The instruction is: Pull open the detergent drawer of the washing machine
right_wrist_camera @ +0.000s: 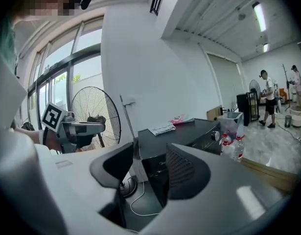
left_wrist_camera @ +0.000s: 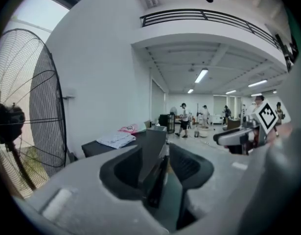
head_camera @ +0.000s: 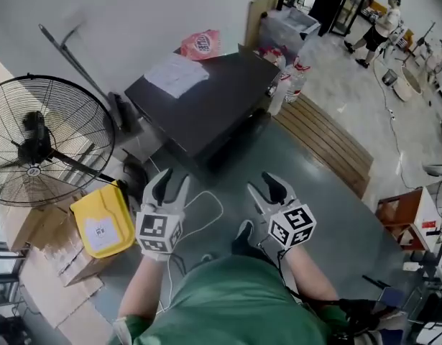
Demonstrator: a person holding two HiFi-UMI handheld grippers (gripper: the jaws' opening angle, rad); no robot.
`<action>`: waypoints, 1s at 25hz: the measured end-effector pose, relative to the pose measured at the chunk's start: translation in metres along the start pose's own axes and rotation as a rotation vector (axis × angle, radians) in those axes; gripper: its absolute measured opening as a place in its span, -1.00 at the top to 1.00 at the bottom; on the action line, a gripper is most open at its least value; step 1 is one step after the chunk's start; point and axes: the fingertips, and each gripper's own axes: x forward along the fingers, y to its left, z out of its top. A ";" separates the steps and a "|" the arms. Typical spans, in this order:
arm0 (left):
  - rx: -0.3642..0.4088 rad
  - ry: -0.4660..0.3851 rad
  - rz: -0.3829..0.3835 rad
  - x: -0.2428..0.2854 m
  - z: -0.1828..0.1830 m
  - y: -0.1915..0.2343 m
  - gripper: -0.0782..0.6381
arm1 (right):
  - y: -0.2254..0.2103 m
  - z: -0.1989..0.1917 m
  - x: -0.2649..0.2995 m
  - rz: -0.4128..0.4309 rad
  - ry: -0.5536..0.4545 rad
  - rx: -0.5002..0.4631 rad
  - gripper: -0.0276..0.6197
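Note:
The dark washing machine point(head_camera: 206, 103) stands against the white wall ahead of me, with a white cloth point(head_camera: 176, 74) and a pink bag point(head_camera: 200, 44) on its top. Its front panel with a round knob point(right_wrist_camera: 217, 136) shows in the right gripper view; I cannot make out the detergent drawer on it. My left gripper point(head_camera: 172, 182) and right gripper point(head_camera: 266, 187) hover side by side above the grey floor, well short of the machine. Both are open with nothing between their jaws. The left gripper point(left_wrist_camera: 157, 173) points at the machine's corner point(left_wrist_camera: 152, 136), and the right gripper point(right_wrist_camera: 145, 173) at its front.
A large floor fan point(head_camera: 41, 142) stands at the left, with a yellow container point(head_camera: 102, 225) and cardboard boxes point(head_camera: 41, 246) by it. A white cable point(head_camera: 206, 214) loops on the floor. Water bottles point(head_camera: 289, 85) and a wooden pallet point(head_camera: 325, 139) lie right of the machine. People point(head_camera: 379, 27) stand far off.

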 end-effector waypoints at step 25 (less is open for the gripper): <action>-0.025 0.180 0.065 0.122 -0.029 -0.010 0.30 | -0.105 -0.062 0.089 0.378 0.127 0.157 0.32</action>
